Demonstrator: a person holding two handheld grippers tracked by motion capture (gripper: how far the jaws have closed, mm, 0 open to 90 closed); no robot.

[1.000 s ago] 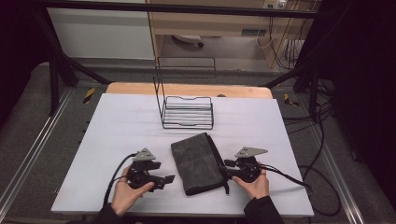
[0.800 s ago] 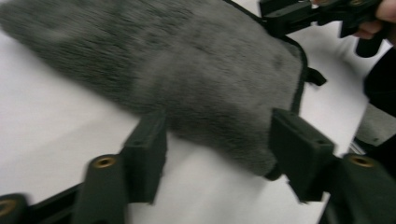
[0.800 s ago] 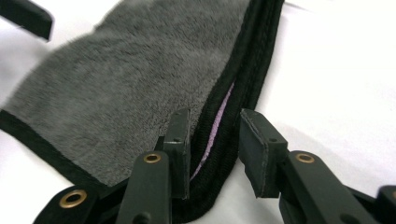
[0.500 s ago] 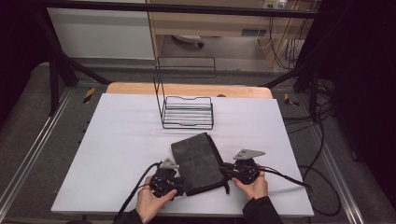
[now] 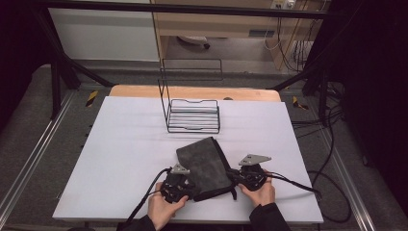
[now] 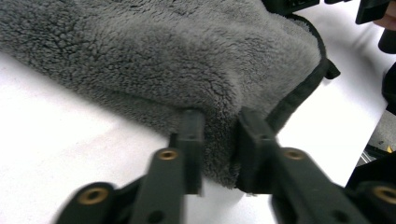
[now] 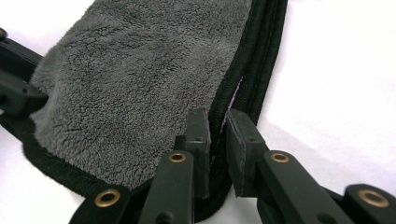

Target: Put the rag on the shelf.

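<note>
At the near edge of the counter (image 5: 120, 144) lies a folded grey towel (image 5: 204, 166), held on both sides. Left hand-held gripper (image 5: 185, 185) has just been closing; the left gripper view has its pads pinching a fold of the towel's near corner (image 6: 219, 135). Right hand-held gripper (image 5: 240, 177) has also just been closing and is clamped on the black-bound edge (image 7: 217, 135), pads tight on the stacked hems.

Risks, as judged:
- Left bite is shallow, mostly fluffy pile. A lift could let the corner slip out.
- Right jaws hold several hem layers. If an inner layer is not caught, the fold may fall open on lifting.
- Uneven pull between the two hands would skew or unfold the towel.
- The trailing cable (image 5: 149, 199) by the left hand could drag on the cloth.

Containers: a black wire rack (image 5: 192, 115) stands well behind the towel, toward the far side of the counter. Nothing is in it; its tall back frame is upright.
</note>
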